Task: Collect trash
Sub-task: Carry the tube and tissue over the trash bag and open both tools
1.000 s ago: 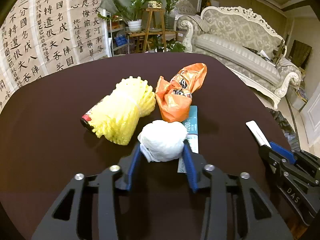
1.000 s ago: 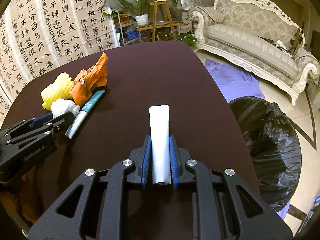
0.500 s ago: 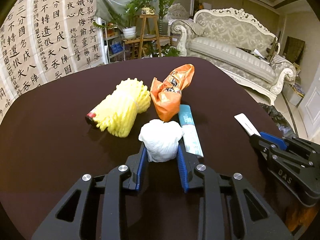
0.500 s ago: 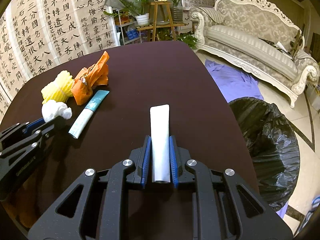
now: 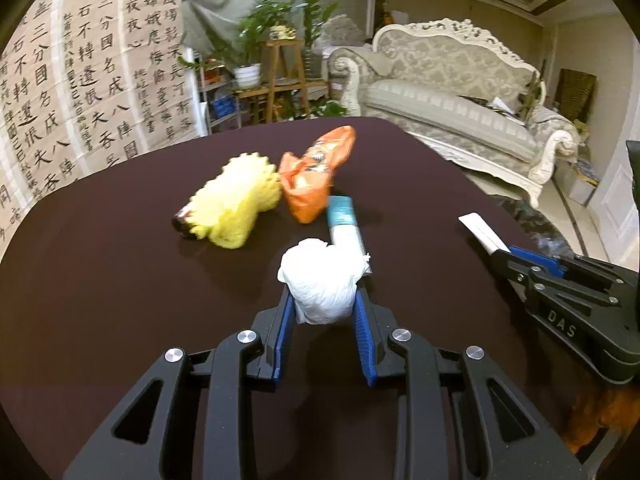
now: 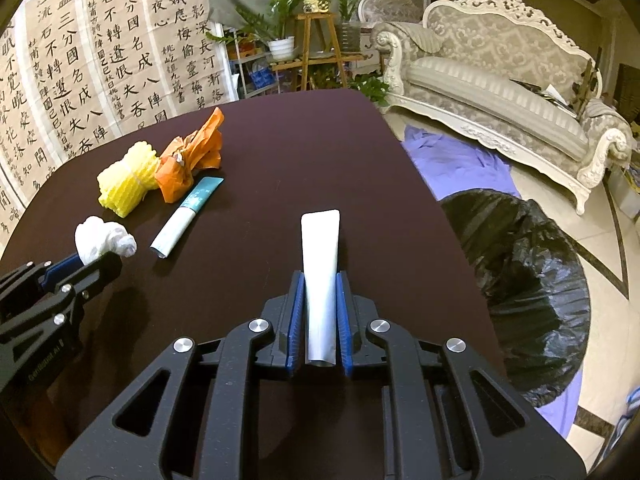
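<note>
My left gripper [image 5: 323, 300] is shut on a crumpled white tissue wad [image 5: 322, 286] and holds it above the dark round table [image 5: 120, 280]. My right gripper [image 6: 320, 280] is shut on a flat white tube [image 6: 321, 256]. On the table lie a yellow foam net [image 5: 232, 208], an orange wrapper [image 5: 312, 180] and a teal and white tube [image 5: 346, 224]. The same three show in the right wrist view: the foam net [image 6: 126, 178], the wrapper [image 6: 188, 160], the teal tube [image 6: 186, 218]. The tissue wad [image 6: 104, 238] sits at the left there.
A bin lined with a black bag [image 6: 516, 292] stands on the floor right of the table. A purple cloth [image 6: 452, 160] lies on the floor beyond it. A cream sofa [image 6: 500, 80] is at the back right, calligraphy sheets [image 6: 80, 64] at the left.
My left gripper has lifted the tissue wad off the table and drawn back from the other trash. My right gripper still holds the white tube and has barely moved.
</note>
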